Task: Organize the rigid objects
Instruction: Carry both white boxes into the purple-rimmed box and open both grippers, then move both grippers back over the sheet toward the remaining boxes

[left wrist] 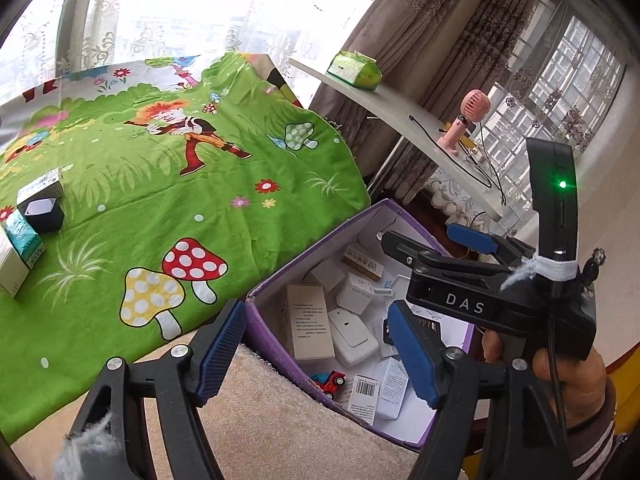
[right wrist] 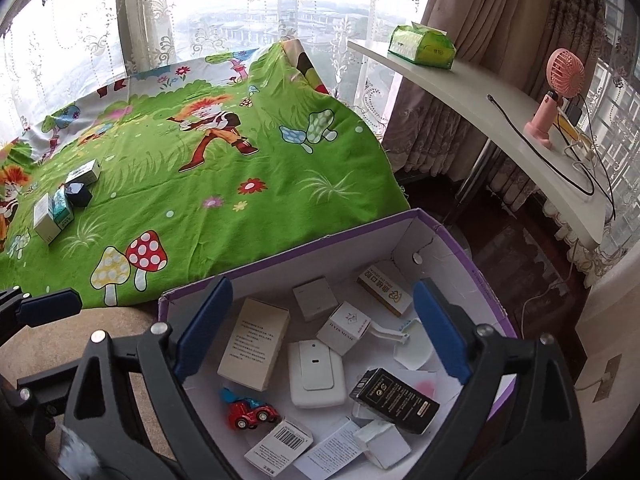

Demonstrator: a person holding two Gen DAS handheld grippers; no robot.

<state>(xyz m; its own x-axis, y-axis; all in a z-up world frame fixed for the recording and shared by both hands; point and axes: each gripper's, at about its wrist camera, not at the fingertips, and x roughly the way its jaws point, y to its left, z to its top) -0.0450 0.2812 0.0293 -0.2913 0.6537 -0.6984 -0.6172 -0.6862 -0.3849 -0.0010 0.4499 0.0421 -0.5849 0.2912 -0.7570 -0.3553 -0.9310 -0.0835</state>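
Right hand-held gripper (right wrist: 320,324): nearest in its own view, blue pads spread wide with nothing between them, poised above the purple box; in the left wrist view it shows from the side, gripped by the person's hand (left wrist: 560,364).
Left hand-held gripper (left wrist: 320,352): released as well, empty, over the near left corner of the box.
Purple box (right wrist: 280,256): open, white inside, at the near edge of the green cartoon cloth (right wrist: 224,200).
Box contents: a tall cream carton (right wrist: 256,344), a white flat device (right wrist: 316,374), a black carton (right wrist: 394,400) tilted on other items, a red toy car (right wrist: 252,412), a barcode carton (right wrist: 280,446), a small white cube box (right wrist: 344,328), a gold-and-white carton (right wrist: 384,290); all loose and jumbled.
Left on the cloth: a cluster well apart from the box, made of a dark hexagonal box (right wrist: 78,194), a teal carton (right wrist: 63,206), a white carton (right wrist: 45,218) and a grey-topped box (right wrist: 84,172), touching or just beside each other.
Worktop (right wrist: 480,96): white, beyond the box at right, carrying a green tissue pack (right wrist: 422,46) and a pink fan (right wrist: 558,92).
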